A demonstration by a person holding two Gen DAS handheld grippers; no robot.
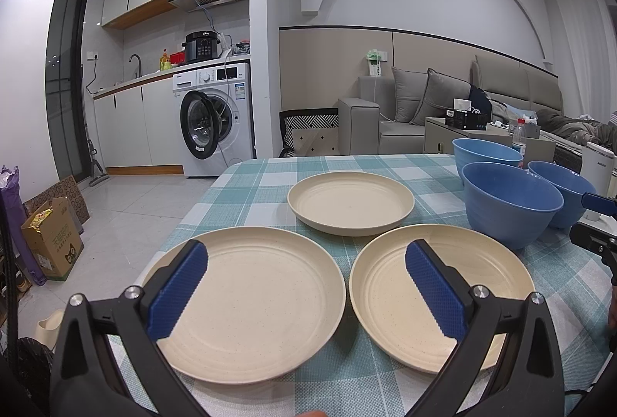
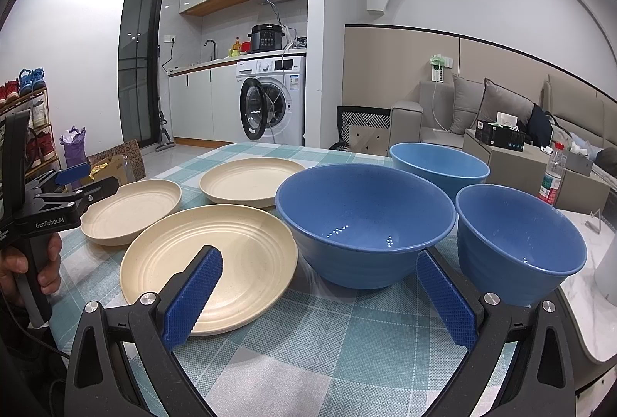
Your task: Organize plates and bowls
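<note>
Three cream plates lie apart on the checked tablecloth: a near left plate (image 1: pixel 250 301), a near right plate (image 1: pixel 435 293) and a far plate (image 1: pixel 351 203). Three blue bowls stand to the right: a near bowl (image 1: pixel 509 205), a far bowl (image 1: pixel 486 153) and a right bowl (image 1: pixel 559 191). My left gripper (image 1: pixel 306 291) is open and empty, above the gap between the two near plates. My right gripper (image 2: pixel 320 297) is open and empty, just in front of the near bowl (image 2: pixel 364 224), with the near right plate (image 2: pixel 210 263) at its left finger.
The table (image 1: pixel 254 182) ends at the left over a tiled floor, with a cardboard box (image 1: pixel 52 243) below. A water bottle (image 2: pixel 553 174) and a white appliance (image 1: pixel 595 166) stand at the right. The left gripper's body (image 2: pixel 58 209) shows in the right wrist view.
</note>
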